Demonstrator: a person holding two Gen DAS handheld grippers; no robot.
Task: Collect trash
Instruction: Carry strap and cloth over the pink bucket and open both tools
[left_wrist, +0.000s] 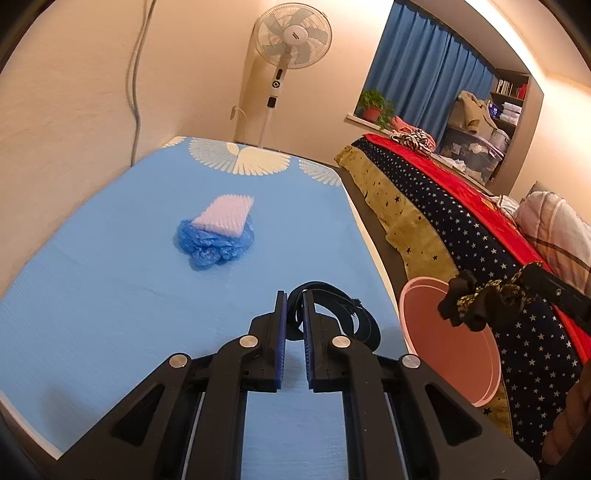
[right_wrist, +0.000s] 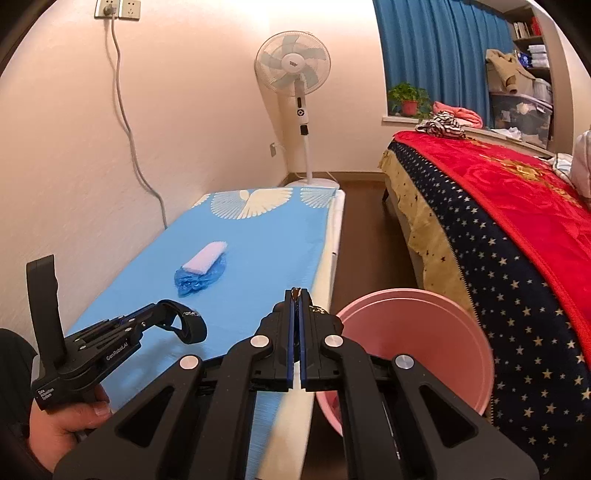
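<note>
My left gripper (left_wrist: 294, 295) is shut on a black strap (left_wrist: 332, 314) that loops to its right, low over the blue mat (left_wrist: 110, 280); it also shows in the right wrist view (right_wrist: 166, 308) with the strap (right_wrist: 192, 325). My right gripper (right_wrist: 296, 291) is shut on a dark patterned cloth scrap (left_wrist: 476, 302), held above the pink bucket (left_wrist: 454, 343); little of the scrap shows between its pads. A crumpled blue plastic bag (left_wrist: 214, 243) with a white foam net (left_wrist: 225, 216) on it lies further along the mat.
The pink bucket (right_wrist: 413, 347) stands on the floor between the mat's right edge and a bed (right_wrist: 498, 236) with star-patterned and red blankets. A standing fan (right_wrist: 295, 74) is at the mat's far end. A wall with a cable runs along the left.
</note>
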